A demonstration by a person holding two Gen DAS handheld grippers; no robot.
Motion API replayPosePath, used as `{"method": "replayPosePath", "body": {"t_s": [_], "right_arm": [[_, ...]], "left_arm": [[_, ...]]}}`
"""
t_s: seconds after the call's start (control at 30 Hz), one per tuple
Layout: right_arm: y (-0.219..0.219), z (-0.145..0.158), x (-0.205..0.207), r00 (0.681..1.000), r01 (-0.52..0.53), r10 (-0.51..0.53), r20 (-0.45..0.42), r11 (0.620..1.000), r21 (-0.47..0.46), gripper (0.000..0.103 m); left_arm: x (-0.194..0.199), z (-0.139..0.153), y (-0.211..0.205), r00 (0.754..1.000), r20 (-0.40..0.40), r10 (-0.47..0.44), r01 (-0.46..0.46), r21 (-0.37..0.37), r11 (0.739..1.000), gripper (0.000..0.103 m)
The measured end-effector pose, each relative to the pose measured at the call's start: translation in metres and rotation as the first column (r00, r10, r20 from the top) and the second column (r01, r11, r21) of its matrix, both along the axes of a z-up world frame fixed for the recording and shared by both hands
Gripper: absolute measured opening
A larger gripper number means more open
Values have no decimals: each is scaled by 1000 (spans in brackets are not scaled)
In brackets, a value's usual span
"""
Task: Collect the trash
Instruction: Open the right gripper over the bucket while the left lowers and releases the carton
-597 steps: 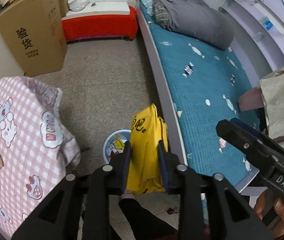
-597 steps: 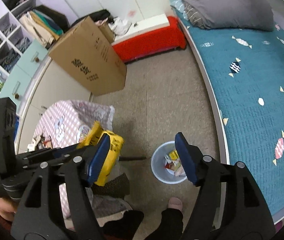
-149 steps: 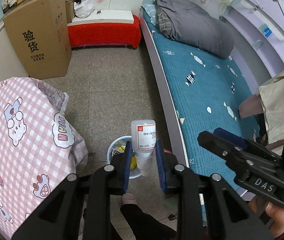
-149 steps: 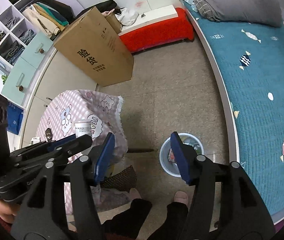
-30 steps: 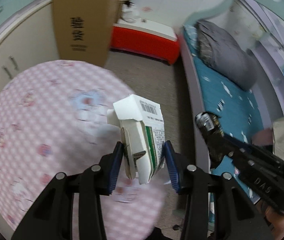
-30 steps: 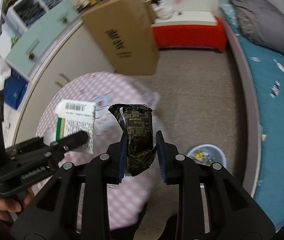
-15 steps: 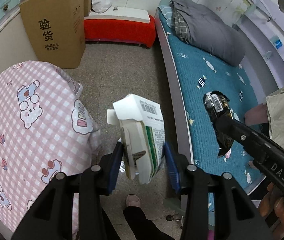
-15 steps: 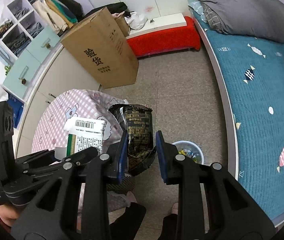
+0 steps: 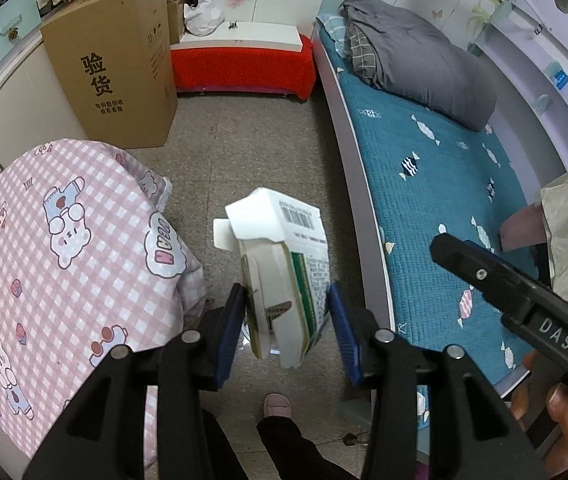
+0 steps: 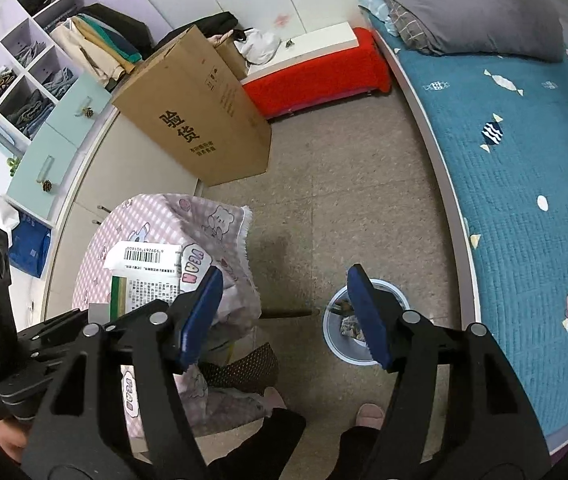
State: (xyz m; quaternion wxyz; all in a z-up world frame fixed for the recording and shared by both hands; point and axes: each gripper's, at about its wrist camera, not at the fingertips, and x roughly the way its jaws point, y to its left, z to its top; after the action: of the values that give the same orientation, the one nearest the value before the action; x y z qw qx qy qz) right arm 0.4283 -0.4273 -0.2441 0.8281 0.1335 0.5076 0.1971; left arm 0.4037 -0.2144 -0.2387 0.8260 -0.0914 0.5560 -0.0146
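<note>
My left gripper [image 9: 285,320] is shut on a white and green cardboard carton [image 9: 284,264] with a barcode and holds it in the air above the floor. The carton also shows in the right wrist view [image 10: 144,276], at the left. My right gripper [image 10: 284,312] is open and empty, high above a small round waste bin [image 10: 363,354] on the floor that holds trash. The bin is hidden behind the carton in the left wrist view. My right gripper's black body [image 9: 523,308] shows at the right of the left wrist view.
A round table with a pink checked cloth [image 9: 44,260] stands at the left. A bed with a teal cover [image 9: 443,184] runs along the right. A tall cardboard box [image 9: 112,80] and a red bench [image 9: 240,68] stand at the back. My feet [image 10: 367,414] are below.
My right gripper has opened and the dark snack wrapper it held is gone from it. My left gripper still holds the carton and has moved little.
</note>
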Motion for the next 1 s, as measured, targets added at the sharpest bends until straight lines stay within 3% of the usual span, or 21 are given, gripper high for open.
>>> {"method": "replayPosePath", "body": {"t_s": [1.0], "right_arm": [[-67, 18, -28, 992, 114, -114, 54, 993, 4, 73]], "left_arm": [[8, 17, -52, 996, 38, -78, 77, 35, 996, 43]]}}
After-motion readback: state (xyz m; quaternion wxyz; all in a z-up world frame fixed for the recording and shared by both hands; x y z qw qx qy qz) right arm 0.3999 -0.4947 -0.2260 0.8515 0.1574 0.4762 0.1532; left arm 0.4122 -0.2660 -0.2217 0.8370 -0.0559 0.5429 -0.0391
